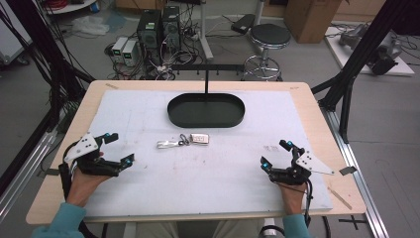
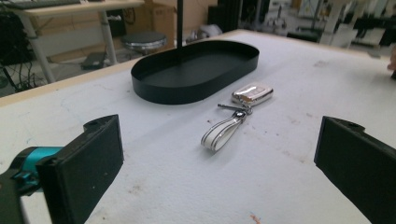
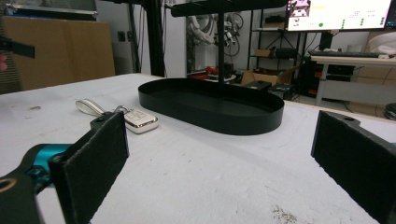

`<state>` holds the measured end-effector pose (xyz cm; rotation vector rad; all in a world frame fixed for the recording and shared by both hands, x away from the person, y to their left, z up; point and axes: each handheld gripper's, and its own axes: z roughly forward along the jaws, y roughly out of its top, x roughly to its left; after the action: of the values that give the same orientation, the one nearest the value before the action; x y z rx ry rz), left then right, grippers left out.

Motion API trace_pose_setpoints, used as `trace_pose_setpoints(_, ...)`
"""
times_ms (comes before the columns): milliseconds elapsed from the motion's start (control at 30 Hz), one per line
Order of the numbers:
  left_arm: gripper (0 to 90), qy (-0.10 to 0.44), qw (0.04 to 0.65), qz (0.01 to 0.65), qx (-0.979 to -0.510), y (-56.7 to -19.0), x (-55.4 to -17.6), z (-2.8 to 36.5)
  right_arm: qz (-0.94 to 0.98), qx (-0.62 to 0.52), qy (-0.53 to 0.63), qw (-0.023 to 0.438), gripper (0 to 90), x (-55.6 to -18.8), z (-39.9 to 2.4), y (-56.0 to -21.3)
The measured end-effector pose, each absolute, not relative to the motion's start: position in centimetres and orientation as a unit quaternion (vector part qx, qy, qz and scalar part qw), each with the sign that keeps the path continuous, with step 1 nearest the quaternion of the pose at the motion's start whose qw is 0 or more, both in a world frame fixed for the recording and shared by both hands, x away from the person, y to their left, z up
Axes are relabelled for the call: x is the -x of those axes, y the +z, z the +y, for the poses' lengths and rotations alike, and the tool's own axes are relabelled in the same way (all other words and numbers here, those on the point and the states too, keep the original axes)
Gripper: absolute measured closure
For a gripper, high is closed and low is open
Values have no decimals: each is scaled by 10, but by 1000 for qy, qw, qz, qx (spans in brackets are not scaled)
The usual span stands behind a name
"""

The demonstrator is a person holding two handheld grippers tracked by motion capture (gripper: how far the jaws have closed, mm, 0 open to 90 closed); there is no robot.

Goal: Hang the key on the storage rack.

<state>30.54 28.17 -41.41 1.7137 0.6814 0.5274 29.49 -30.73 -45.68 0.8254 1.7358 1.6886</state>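
Note:
A silver car key fob (image 1: pixel 200 138) with a white strap (image 1: pixel 167 144) on a ring lies flat in the middle of the white mat, just in front of a black oval tray (image 1: pixel 206 110) with an upright black post. The fob (image 2: pixel 252 93) and strap (image 2: pixel 222 133) lie ahead of my left gripper (image 2: pixel 219 175), whose jaws stand wide apart with nothing between them. My left gripper (image 1: pixel 117 148) rests at the mat's left side. My right gripper (image 1: pixel 275 153) rests at the right side, open and empty; from it the fob (image 3: pixel 138 121) lies to the left and the tray (image 3: pixel 212 105) ahead.
The white mat (image 1: pixel 213 168) covers a wooden table (image 1: pixel 317 114). Beyond the far edge stand a round stool (image 1: pixel 268 37), computer towers (image 1: pixel 158 27) and loose cables on the floor. Black frame legs (image 1: pixel 346 84) rise at the right.

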Motion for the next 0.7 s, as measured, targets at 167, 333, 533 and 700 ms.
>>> trace_pose_setpoints(167, 17, 200, 537, 270, -773, -401, -325, 270, 650, -306, 632, 290, 35, -295, -307, -457)
trace_pose_setpoints(333, 17, 175, 514, 246, -803, -393, -337, 260, 650, -306, 632, 290, 35, -295, -307, -457)
trace_pose_setpoints(533, 17, 148, 468, 223, -842, -387, -356, 246, 650, -307, 632, 289, 35, -295, -307, -457)
trace_pose_setpoints(700, 17, 143, 424, 203, -871, -379, -369, 233, 651, -305, 632, 290, 34, -295, -307, -457)
